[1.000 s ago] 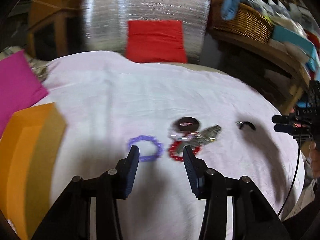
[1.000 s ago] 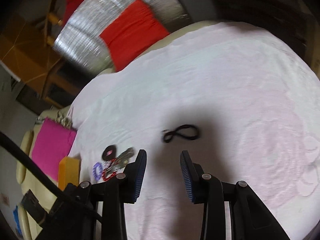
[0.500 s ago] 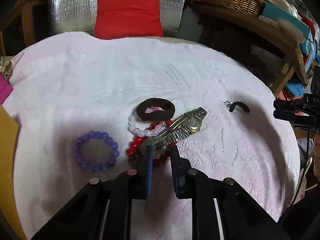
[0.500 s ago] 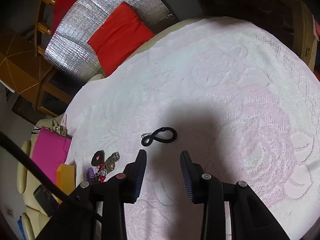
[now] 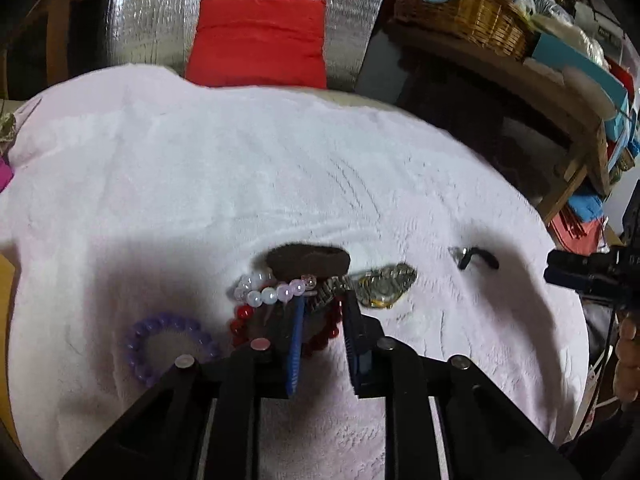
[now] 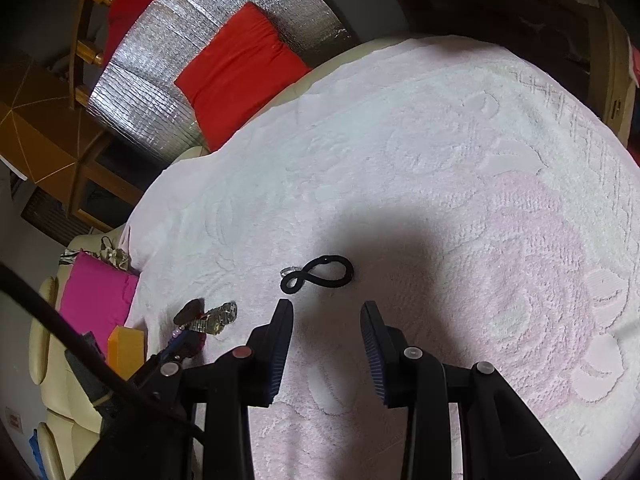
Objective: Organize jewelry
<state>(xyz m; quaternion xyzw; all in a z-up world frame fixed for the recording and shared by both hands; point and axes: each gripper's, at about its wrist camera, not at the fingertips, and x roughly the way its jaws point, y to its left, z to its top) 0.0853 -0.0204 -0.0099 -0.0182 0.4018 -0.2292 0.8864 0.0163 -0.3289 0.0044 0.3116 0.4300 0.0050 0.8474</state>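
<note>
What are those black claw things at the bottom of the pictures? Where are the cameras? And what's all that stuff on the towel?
The claws are two grabbers that a person holds, one in each hand. A small camera sits on each and looks along its two fingers. So one picture comes from the left gripper and the other from the right gripper.

On the towel lie a watch, a purple bracelet, a red bracelet, a pearl bracelet and a brown hair band. A black hair tie lies apart from them.

The left jaws have just opened a little. The watch strap lies between them, not clearly pinched. The right jaws are open and hold nothing.
</note>
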